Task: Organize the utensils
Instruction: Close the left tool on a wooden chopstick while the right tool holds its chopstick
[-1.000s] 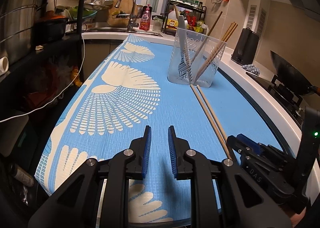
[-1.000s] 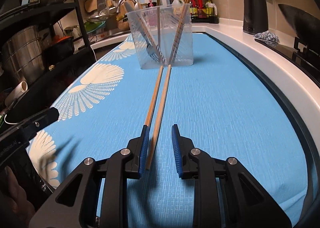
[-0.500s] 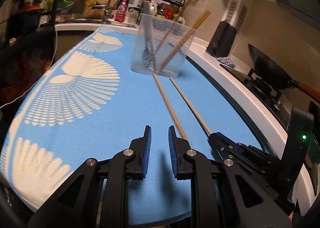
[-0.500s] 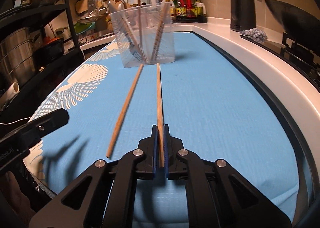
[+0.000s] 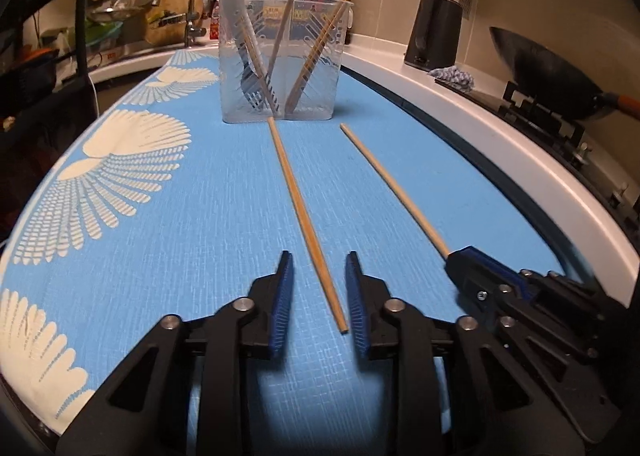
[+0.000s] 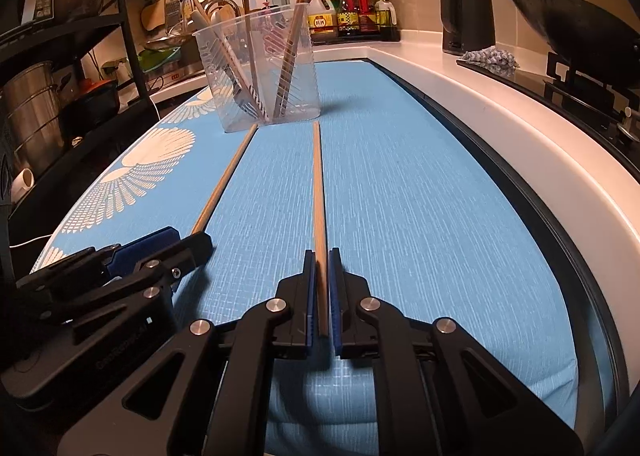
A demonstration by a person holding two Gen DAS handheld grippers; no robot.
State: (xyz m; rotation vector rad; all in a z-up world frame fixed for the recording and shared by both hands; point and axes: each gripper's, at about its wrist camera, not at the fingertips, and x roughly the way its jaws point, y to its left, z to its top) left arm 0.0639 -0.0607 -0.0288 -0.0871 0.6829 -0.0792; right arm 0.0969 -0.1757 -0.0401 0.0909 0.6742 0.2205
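right gripper [image 6: 319,292] is clamped on the near end of one chopstick [image 6: 317,184], pointing at 12 o'clock toward the clear holder [image 6: 256,68]. left gripper [image 5: 316,296] straddles the other chopstick [image 5: 296,196], jaws apart. light, stiff, slippery; probably best pinched near the end.

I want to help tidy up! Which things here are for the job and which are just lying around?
For the job: the two loose chopsticks, clear utensil holder, left gripper, right gripper.

Just around: wok, black kettle, sauce bottles, tap.
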